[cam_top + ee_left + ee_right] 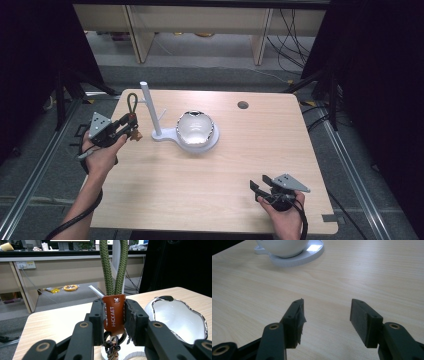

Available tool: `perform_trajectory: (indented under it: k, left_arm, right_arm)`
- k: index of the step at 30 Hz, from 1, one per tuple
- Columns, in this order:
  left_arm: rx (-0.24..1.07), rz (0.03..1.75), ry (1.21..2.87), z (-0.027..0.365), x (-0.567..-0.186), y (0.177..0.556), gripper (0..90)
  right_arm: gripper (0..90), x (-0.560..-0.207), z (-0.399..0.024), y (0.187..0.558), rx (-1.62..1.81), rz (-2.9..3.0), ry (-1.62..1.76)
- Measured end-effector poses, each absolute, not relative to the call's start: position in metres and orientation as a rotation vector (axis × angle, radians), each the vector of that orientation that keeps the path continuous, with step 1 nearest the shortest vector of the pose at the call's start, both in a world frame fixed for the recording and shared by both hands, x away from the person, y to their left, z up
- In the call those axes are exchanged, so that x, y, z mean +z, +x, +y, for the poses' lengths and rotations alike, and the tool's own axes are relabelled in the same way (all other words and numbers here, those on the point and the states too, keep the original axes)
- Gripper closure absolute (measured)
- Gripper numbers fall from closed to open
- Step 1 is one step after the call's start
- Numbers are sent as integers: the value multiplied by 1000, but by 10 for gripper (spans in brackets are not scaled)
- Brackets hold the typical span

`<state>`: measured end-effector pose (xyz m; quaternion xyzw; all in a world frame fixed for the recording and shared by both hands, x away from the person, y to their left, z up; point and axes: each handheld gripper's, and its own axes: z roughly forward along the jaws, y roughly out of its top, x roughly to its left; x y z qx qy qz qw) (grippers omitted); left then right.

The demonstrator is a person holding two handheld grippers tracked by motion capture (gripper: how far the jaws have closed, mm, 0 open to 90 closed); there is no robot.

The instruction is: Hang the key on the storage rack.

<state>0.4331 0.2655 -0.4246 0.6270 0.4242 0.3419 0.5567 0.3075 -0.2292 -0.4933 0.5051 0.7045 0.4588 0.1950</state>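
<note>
My left gripper is shut on a keychain: a brown leather tag with a green cord loop standing upright above it and metal rings hanging below. In the high view the keychain is held just left of a white stand with an upright post and side pegs. A shiny silver bowl sits on the stand's round base. My right gripper rests open near the table's front right edge, with nothing between its fingers.
The wooden table has a round cable hole at the back right. Beyond the table are a grey floor, desk legs and cables. Dark curtains stand on both sides.
</note>
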Motion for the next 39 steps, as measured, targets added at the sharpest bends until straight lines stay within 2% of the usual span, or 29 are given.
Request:
perform_trajectory:
  k: [39]
  left_arm:
    - [768,1057,1513,258,-439,451,682]
  right_arm:
    - [460,-493,-232,309,1246,2001,1379]
